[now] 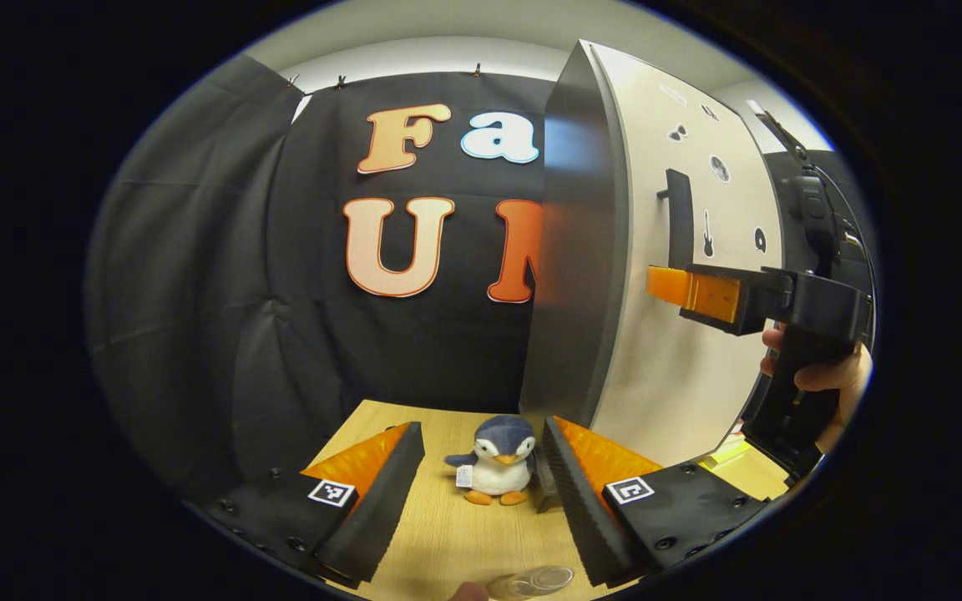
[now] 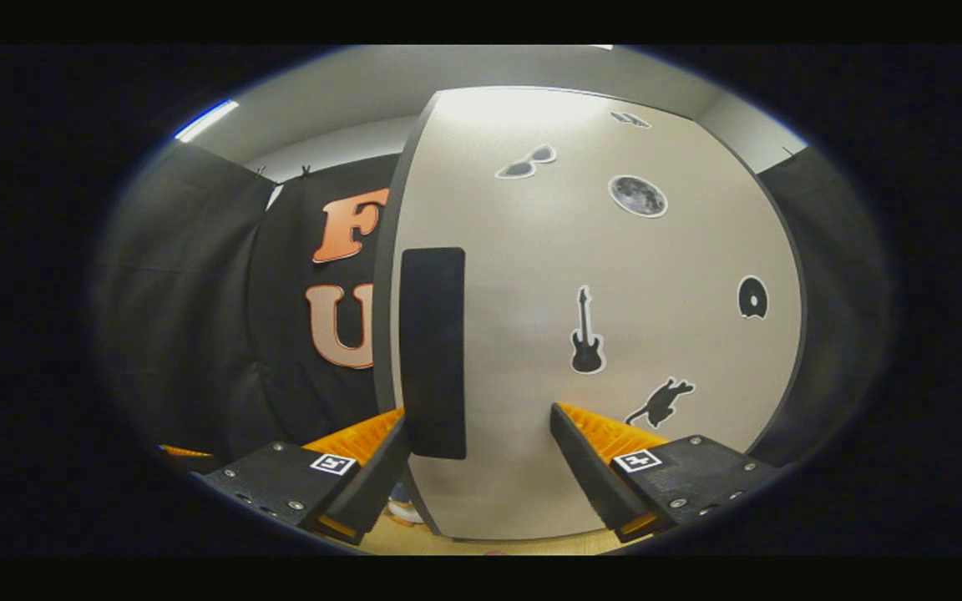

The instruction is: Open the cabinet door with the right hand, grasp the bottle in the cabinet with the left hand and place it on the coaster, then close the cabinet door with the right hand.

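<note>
The cabinet (image 1: pixel 573 250) stands on the wooden table, dark side toward me, with its cream door (image 1: pixel 690 376) and black handle (image 1: pixel 680 217) to the right. No gap shows along the door's edge, and the bottle is hidden. In the right gripper view the handle (image 2: pixel 432 351) rises just inside the left finger of my right gripper (image 2: pixel 477 467), which is open and close to the door (image 2: pixel 531 334). The left gripper view shows that right gripper (image 1: pixel 656 285) with its tips at the handle's lower end, held by a hand (image 1: pixel 823 376). My left gripper (image 1: pixel 481 492) is open over the table. A clear round disc (image 1: pixel 535 579) lies at the bottom edge.
A penguin plush (image 1: pixel 498 467) sits on the table (image 1: pixel 448 534) ahead of my left gripper, right beside the cabinet's near corner. Something yellow (image 1: pixel 731 455) lies low on the right, under the other gripper. Black cloth walls close off the back and left.
</note>
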`<state>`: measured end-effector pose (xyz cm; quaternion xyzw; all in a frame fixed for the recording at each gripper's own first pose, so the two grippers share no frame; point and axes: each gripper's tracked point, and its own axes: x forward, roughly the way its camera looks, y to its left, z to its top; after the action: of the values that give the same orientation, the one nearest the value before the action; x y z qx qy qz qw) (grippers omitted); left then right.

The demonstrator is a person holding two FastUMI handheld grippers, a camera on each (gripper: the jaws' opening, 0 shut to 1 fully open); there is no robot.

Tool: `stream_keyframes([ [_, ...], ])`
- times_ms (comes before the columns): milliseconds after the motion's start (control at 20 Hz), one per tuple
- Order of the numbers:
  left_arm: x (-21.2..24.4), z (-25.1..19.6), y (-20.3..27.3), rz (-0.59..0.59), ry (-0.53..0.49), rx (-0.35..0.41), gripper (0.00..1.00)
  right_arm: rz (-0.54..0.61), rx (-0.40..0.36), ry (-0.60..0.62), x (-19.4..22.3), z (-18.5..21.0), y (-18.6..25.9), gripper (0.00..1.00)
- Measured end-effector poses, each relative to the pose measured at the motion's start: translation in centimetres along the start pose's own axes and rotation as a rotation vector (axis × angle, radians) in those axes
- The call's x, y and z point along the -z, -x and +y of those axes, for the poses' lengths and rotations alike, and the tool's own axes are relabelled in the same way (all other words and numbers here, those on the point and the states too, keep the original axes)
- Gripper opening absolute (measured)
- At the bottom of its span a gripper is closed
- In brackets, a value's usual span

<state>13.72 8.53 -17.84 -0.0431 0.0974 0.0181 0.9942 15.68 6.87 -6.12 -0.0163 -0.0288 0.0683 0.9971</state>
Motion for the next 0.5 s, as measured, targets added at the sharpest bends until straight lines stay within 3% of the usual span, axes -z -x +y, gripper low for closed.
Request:
stream_keyframes([
  [250, -0.3, -0.9, 0.9, 0.002, 0.012, -0.021, 0.94, 0.033, -0.040, -0.019, 0.2, 0.2, 0.0, 0.97],
  [500, -1.9, -3.7, 4.5, -0.030, -0.005, -0.055, 0.94, 0.000, -0.078, -0.039, -1.3, -1.4, 6.8, 0.97],
])
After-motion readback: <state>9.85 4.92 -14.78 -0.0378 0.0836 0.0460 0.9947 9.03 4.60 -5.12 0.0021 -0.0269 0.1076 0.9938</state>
